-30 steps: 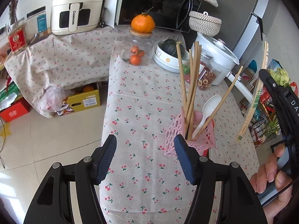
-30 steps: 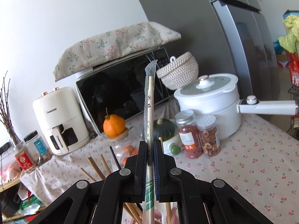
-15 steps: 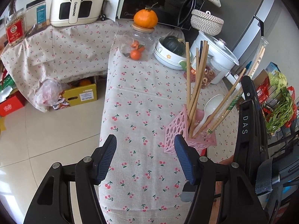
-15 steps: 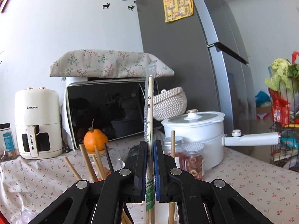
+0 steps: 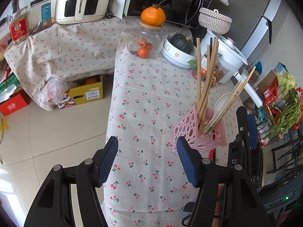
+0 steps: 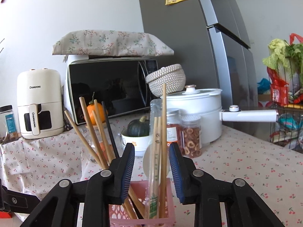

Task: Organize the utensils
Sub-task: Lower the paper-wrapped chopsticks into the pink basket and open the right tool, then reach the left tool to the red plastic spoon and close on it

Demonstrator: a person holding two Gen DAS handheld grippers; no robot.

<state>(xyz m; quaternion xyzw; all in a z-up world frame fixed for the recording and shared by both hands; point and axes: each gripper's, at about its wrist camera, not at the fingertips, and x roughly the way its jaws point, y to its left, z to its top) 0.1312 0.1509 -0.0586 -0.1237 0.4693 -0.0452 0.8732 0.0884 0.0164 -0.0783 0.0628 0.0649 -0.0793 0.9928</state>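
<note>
Chopsticks in a clear wrapper (image 6: 156,162) stand nearly upright in the lower middle of the right wrist view, their lower end down inside the pink holder (image 6: 141,215) at the bottom centre of the frame. Their long axis runs almost straight up the picture, leaning a little, and they sit between the jaws of the right gripper (image 6: 151,172), which are opening: a gap shows on either side, so the pads no longer press on the wrapper. Beside them in the same holder stand bare wooden chopsticks (image 6: 94,132), fanned toward the left of the frame, and one dark stick.

In the left wrist view the holder (image 5: 191,132) sits at centre right on the cherry-print surface (image 5: 147,87), with the wrapped pair (image 5: 230,102) leaning toward the upper right and a white spoon (image 5: 220,104) next to it. The left gripper (image 5: 147,162) hovers at the bottom of that frame, jaws wide and empty, the holder just beyond its right-hand pad.

The right hand is plainly the nearer one. Judging from this, the coming move is a straight pull back along the jaws' own line, so neither pad catches the leaning wrapper.
</note>
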